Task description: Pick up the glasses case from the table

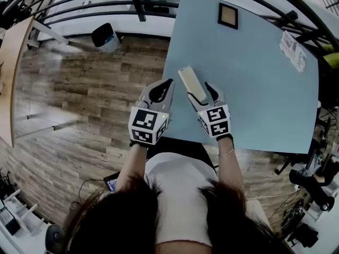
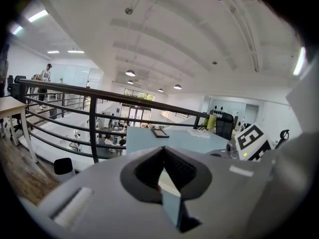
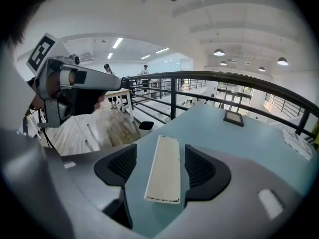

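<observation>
A long cream glasses case lies flat on the light blue table, near its left front corner. My right gripper is at the case's near end. In the right gripper view the case lies lengthwise between the two dark pads, with table showing on both sides; the right gripper is open and the pads do not touch it. My left gripper hovers just left of the case, over the table's edge. In its own view the left gripper has its tips together, with nothing in them.
A small dark-framed picture lies at the far side of the table, and a printed paper at the far right. A black railing runs behind the table. A bin stands on the wooden floor to the left.
</observation>
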`<state>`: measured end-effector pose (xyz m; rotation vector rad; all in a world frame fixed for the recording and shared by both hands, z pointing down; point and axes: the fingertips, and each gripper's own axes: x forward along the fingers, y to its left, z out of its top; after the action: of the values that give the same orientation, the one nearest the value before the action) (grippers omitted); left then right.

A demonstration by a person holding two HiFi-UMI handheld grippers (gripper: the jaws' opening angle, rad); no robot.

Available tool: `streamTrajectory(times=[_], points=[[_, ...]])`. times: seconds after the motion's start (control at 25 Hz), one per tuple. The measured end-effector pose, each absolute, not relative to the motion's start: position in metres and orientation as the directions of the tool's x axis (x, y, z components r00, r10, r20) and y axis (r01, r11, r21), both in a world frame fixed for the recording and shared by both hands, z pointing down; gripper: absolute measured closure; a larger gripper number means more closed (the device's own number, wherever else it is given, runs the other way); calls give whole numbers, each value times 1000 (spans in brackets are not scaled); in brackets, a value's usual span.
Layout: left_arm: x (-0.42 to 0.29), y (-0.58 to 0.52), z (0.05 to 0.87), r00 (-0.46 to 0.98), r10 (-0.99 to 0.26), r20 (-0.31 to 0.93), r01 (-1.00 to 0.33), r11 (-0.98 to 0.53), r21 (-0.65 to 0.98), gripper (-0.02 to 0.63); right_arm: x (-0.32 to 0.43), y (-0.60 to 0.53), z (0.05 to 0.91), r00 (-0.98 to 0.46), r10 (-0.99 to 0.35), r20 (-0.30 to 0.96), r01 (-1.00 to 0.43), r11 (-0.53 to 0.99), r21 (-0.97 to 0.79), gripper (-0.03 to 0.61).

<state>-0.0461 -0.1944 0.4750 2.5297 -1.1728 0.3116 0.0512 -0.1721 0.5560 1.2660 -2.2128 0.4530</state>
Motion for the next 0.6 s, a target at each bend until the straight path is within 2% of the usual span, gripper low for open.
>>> streamTrajectory(times=[0.6], points=[[-42, -192, 504, 637, -669, 383, -767, -599, 230, 557, 44, -178, 623, -362, -582, 728, -834, 551, 25, 268]])
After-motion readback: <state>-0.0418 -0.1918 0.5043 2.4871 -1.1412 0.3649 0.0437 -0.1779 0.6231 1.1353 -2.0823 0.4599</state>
